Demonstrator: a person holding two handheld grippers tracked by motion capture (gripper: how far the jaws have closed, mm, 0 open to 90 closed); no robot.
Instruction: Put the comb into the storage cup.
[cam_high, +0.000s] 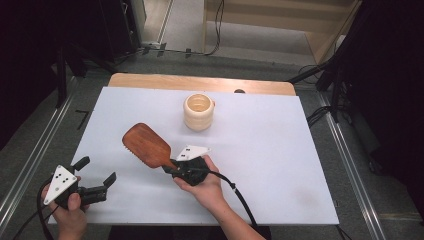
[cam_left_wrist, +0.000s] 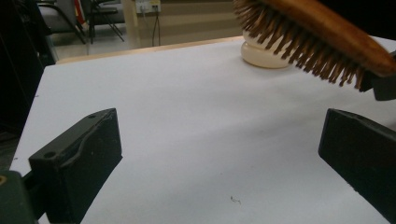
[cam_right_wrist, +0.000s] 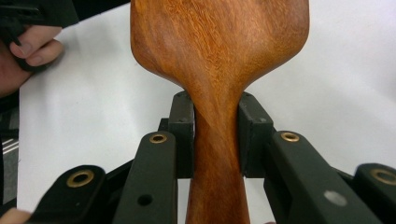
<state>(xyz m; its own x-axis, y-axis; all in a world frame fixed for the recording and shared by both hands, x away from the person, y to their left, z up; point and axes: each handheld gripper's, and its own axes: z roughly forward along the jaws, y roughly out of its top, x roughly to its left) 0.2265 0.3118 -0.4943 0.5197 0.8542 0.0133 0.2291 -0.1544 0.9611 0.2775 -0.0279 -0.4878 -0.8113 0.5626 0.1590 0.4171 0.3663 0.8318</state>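
High view: right tongs (cam_high: 172, 167) clamp the brush (cam_high: 146, 145) by its handle, bristles down, clear of the counter (cam_high: 280, 150) for carrying, while left tongs (cam_high: 97, 175) gape, holding nothing.

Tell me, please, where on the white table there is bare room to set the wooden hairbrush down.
The whole right side of the table, right of the cream cup and the right gripper, lies bare. The left strip between the hairbrush and the left gripper is tighter.

We see a reddish-brown brush (cam_high: 146, 145), cream cup (cam_high: 198, 112), black jaws, white table (cam_high: 280, 150), grey floor (cam_high: 30, 150).
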